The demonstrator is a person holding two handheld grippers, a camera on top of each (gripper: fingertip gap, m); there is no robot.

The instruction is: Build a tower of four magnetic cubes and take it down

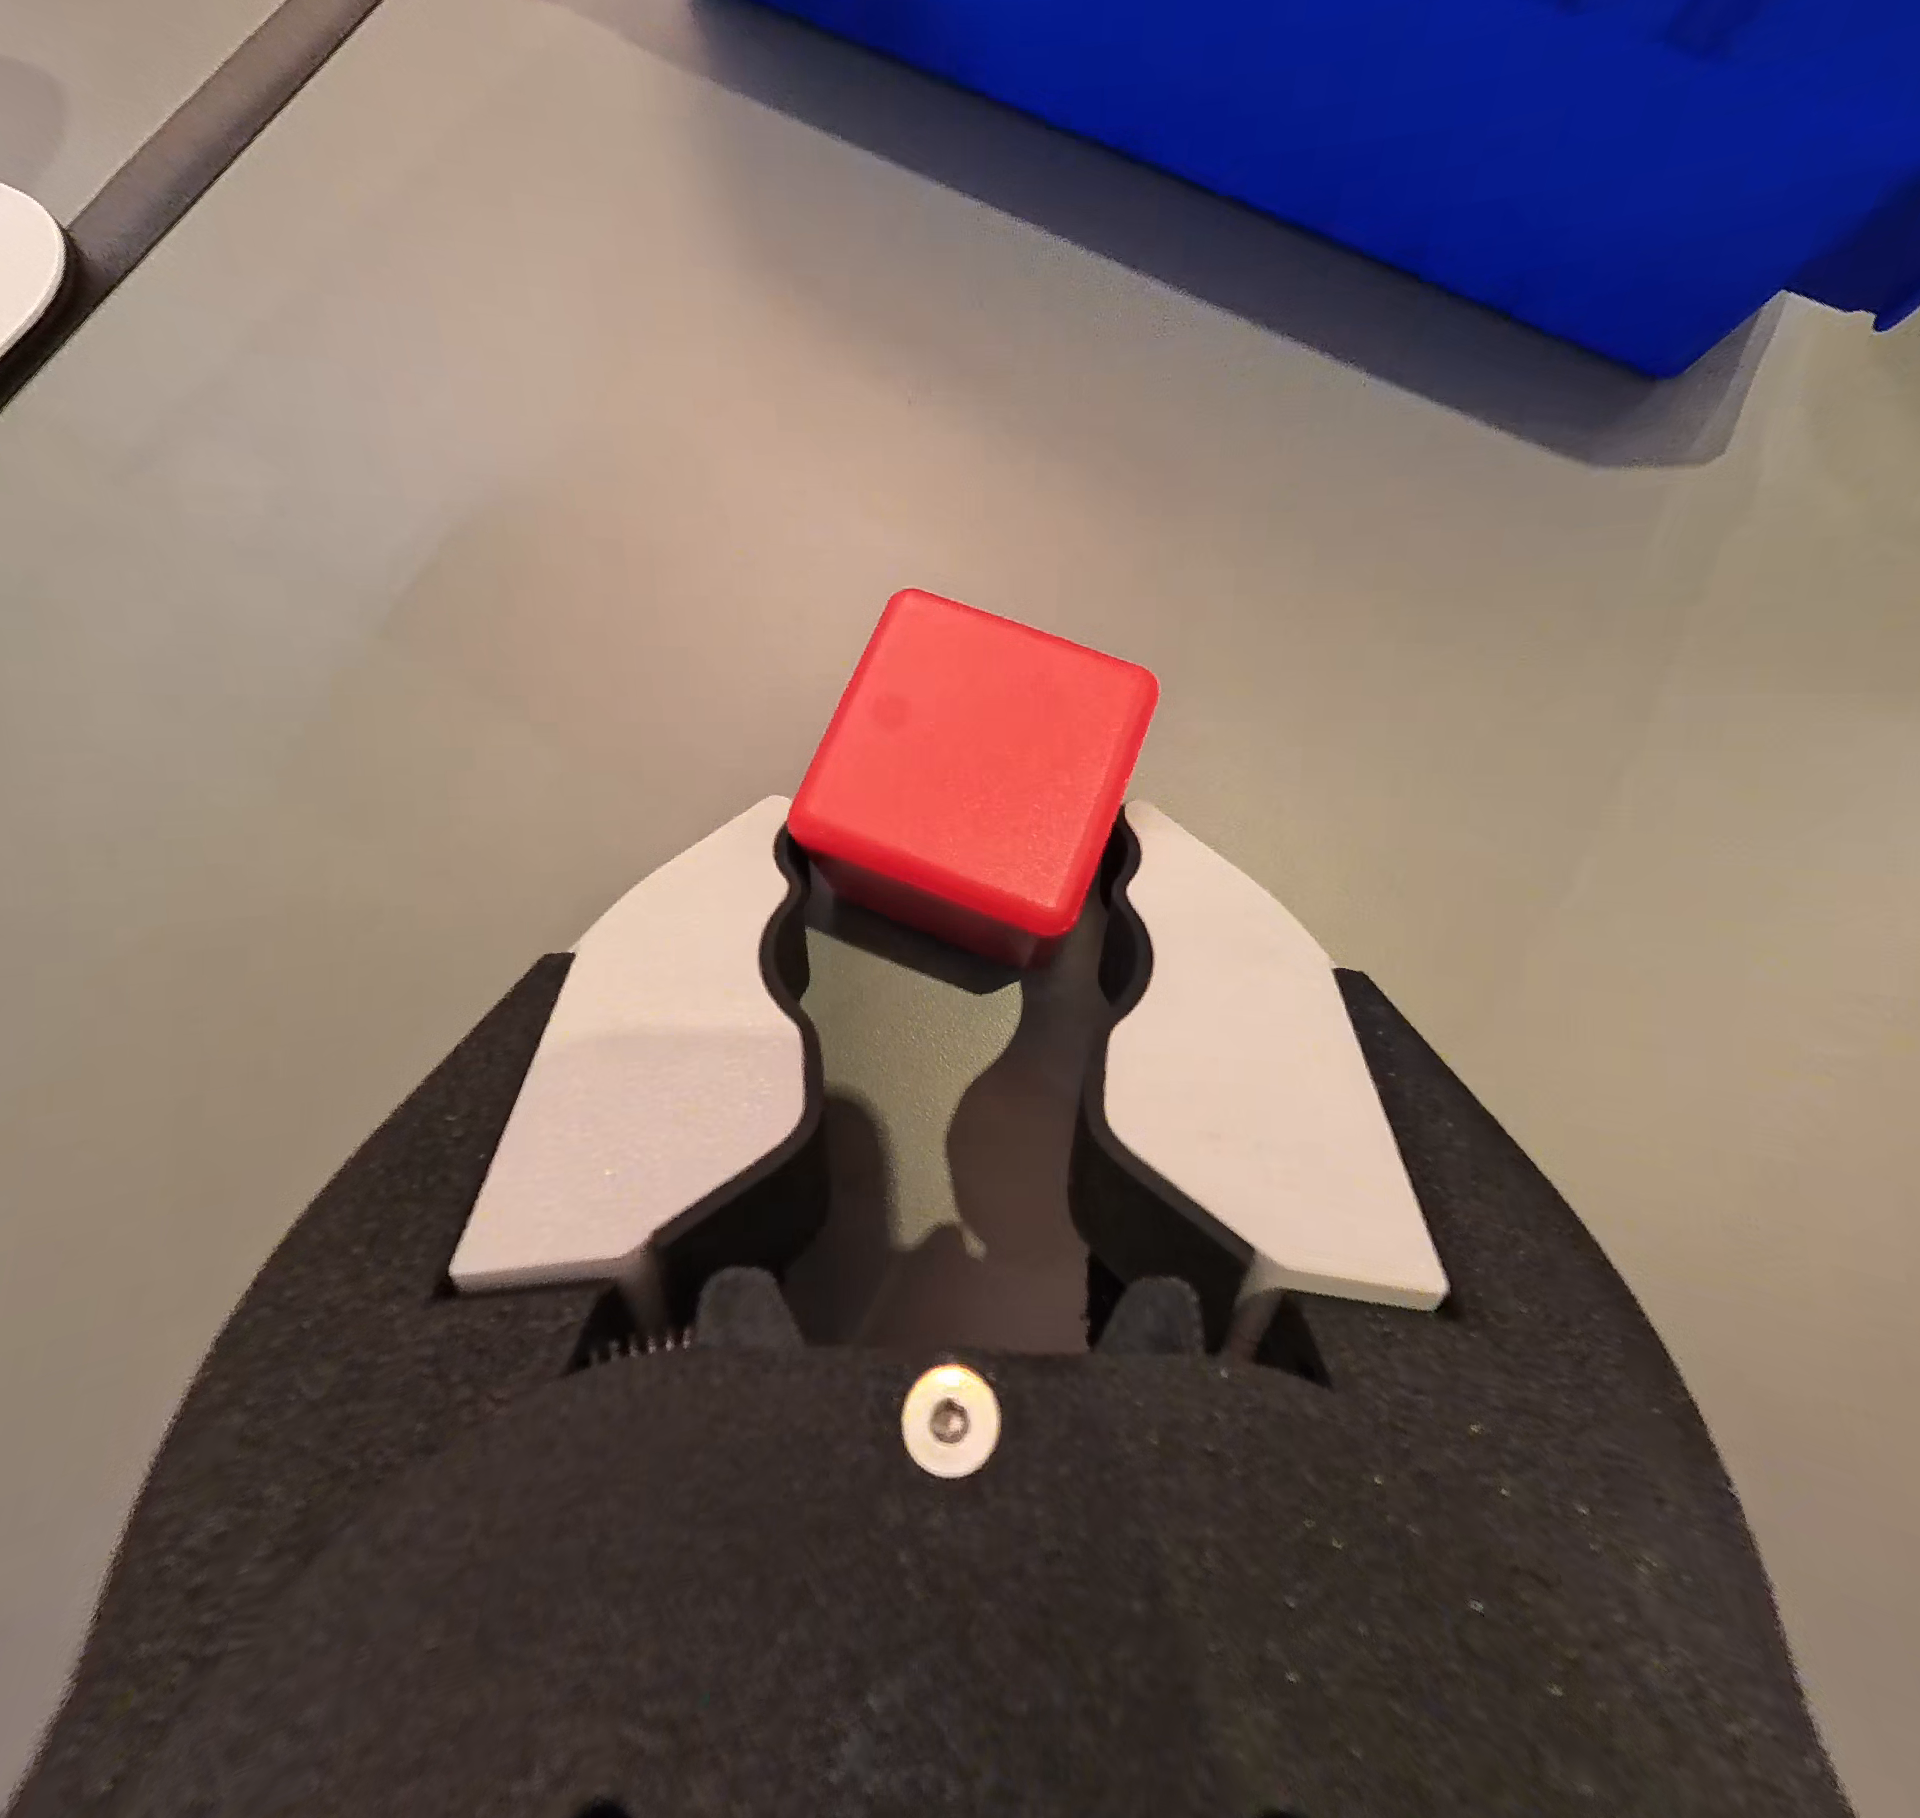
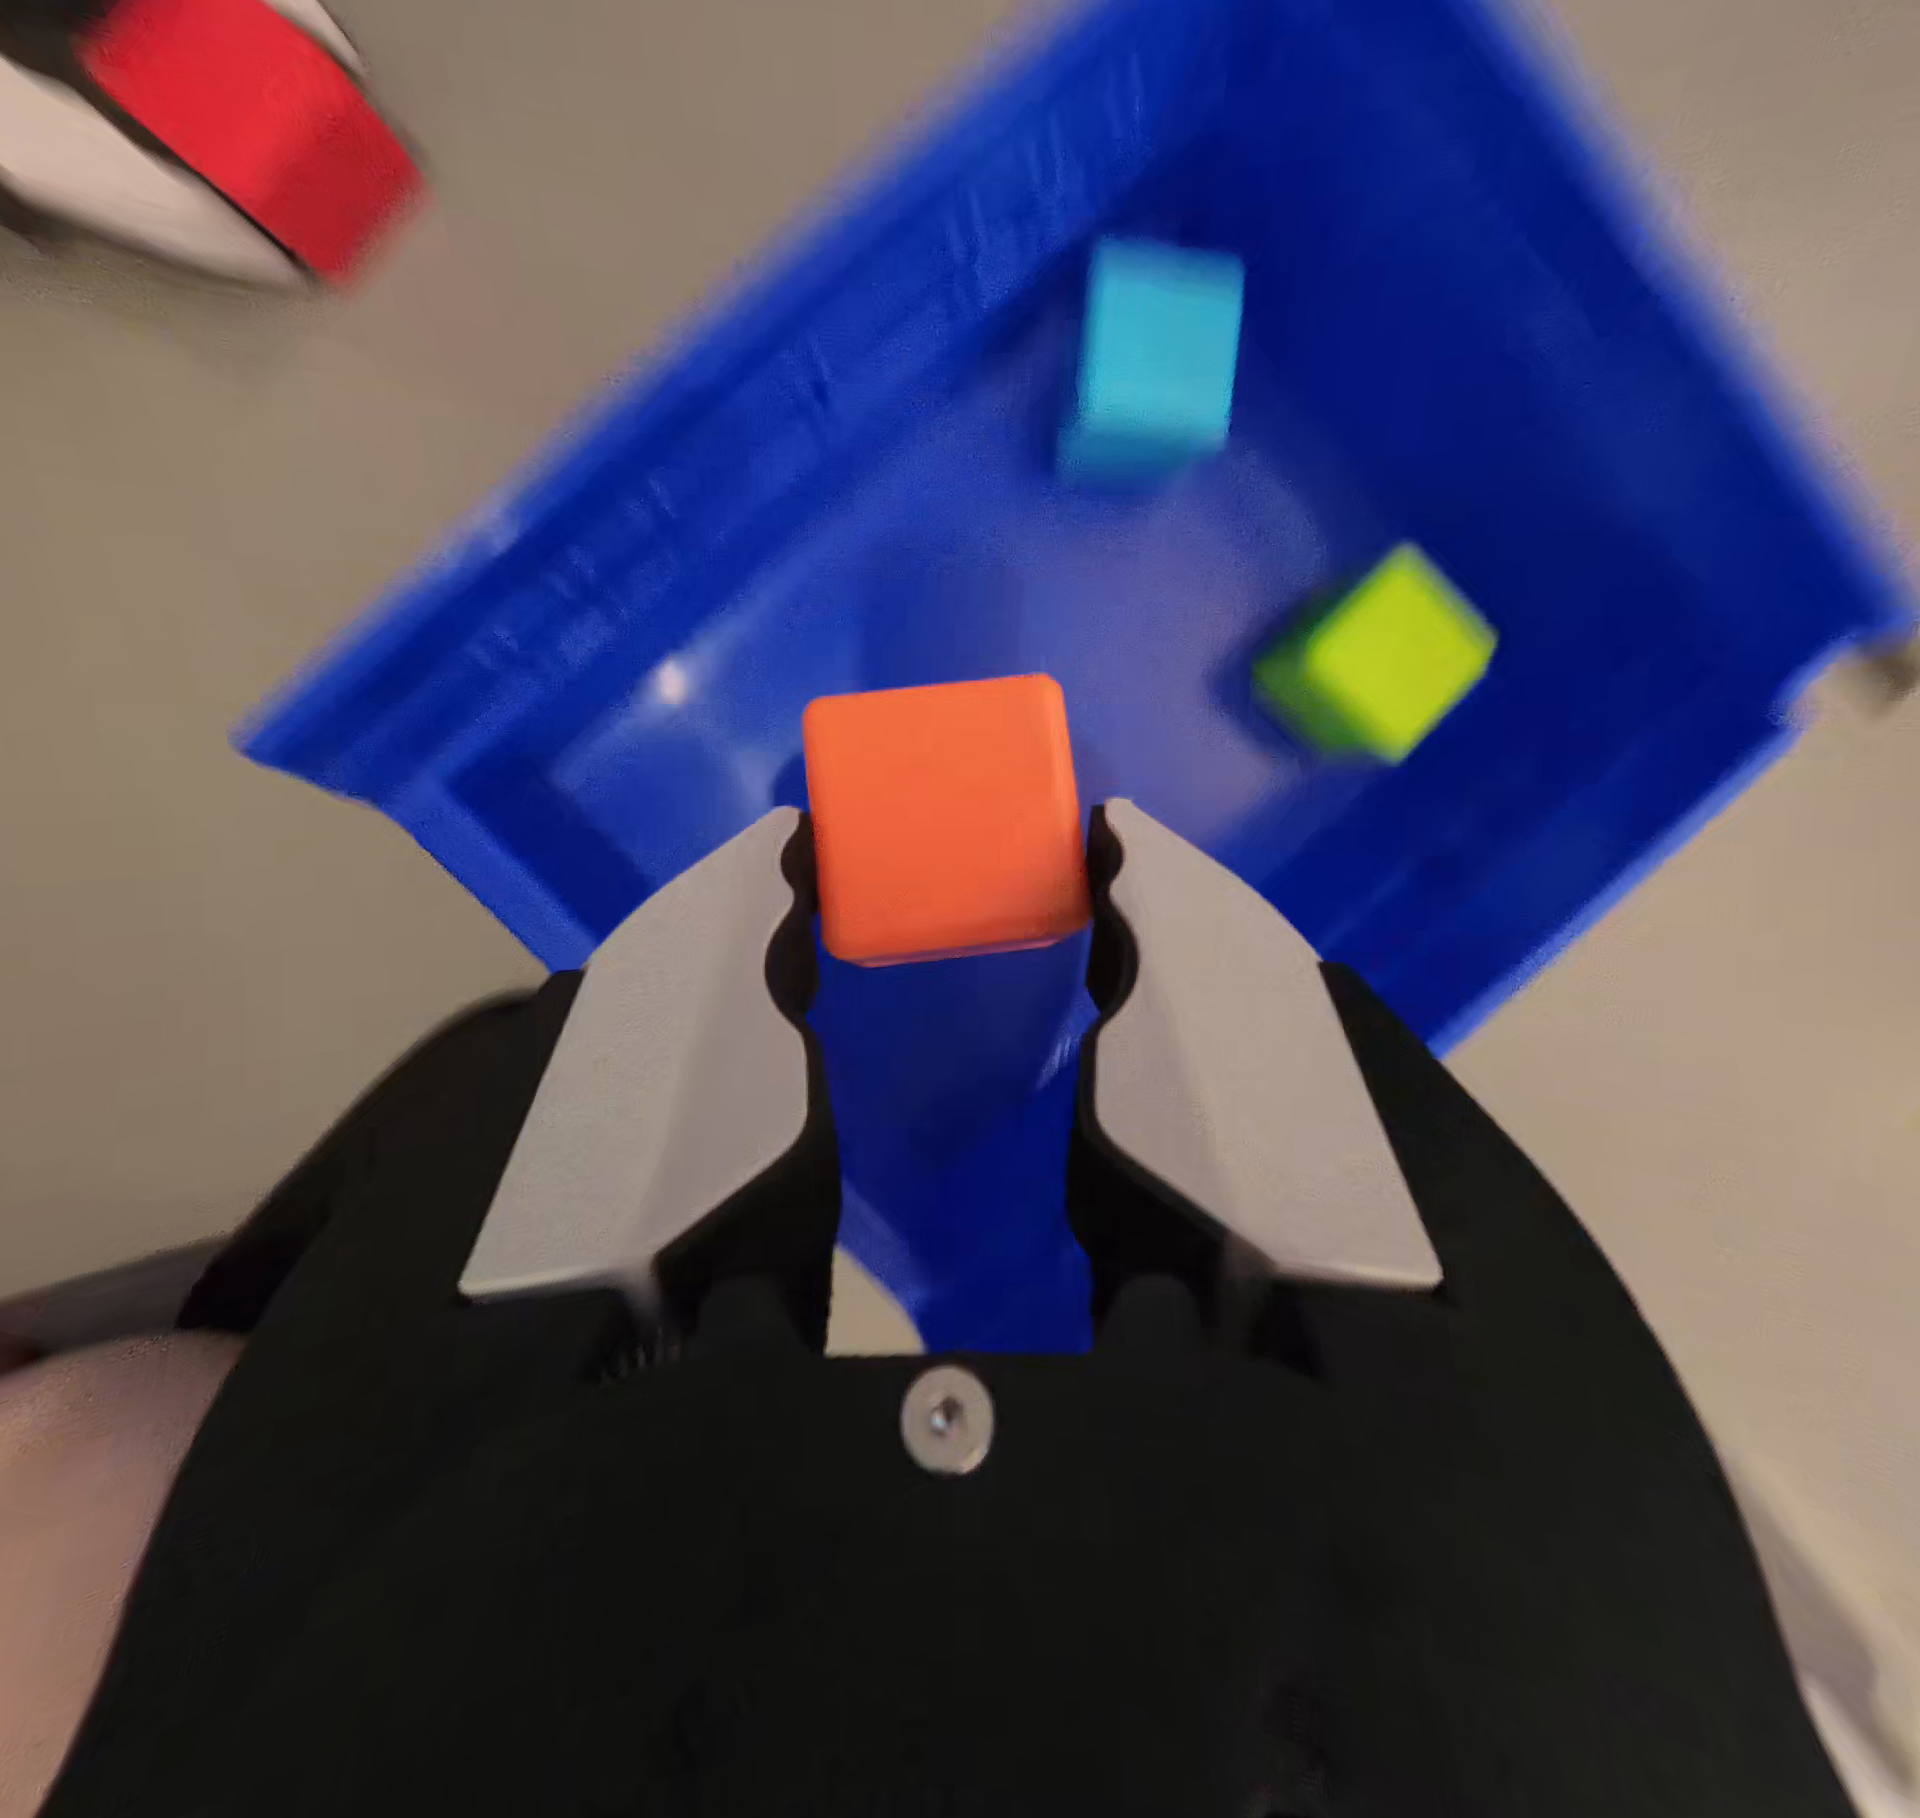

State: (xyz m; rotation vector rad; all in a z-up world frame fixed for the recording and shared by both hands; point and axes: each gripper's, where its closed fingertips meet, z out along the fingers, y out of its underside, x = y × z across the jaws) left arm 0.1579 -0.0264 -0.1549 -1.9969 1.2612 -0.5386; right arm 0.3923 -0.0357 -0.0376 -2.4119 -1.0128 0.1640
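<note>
My left gripper (image 1: pixel 956 833) is shut on a red cube (image 1: pixel 971 760) and holds it over the grey table, in front of the blue bin (image 1: pixel 1299 106). My right gripper (image 2: pixel 945 838) is shut on an orange cube (image 2: pixel 940 818) and holds it above the blue bin (image 2: pixel 727 542). A light blue cube (image 2: pixel 1153 355) and a lime green cube (image 2: pixel 1382 656) lie apart on the bin's floor. The left gripper with the red cube (image 2: pixel 249 147) shows blurred at the top left of the right wrist view.
The grey table (image 1: pixel 520 521) spreads around the bin. A dark seam (image 1: pixel 208 106) runs along its far left, with a white object (image 1: pixel 21 262) at the left edge. The right wrist view is motion-blurred. Across from one pair of fingers to the other is roughly 25 cm. The white object (image 1: pixel 21 262) lies some 25 cm from my left tips, 35 cm from my right tips.
</note>
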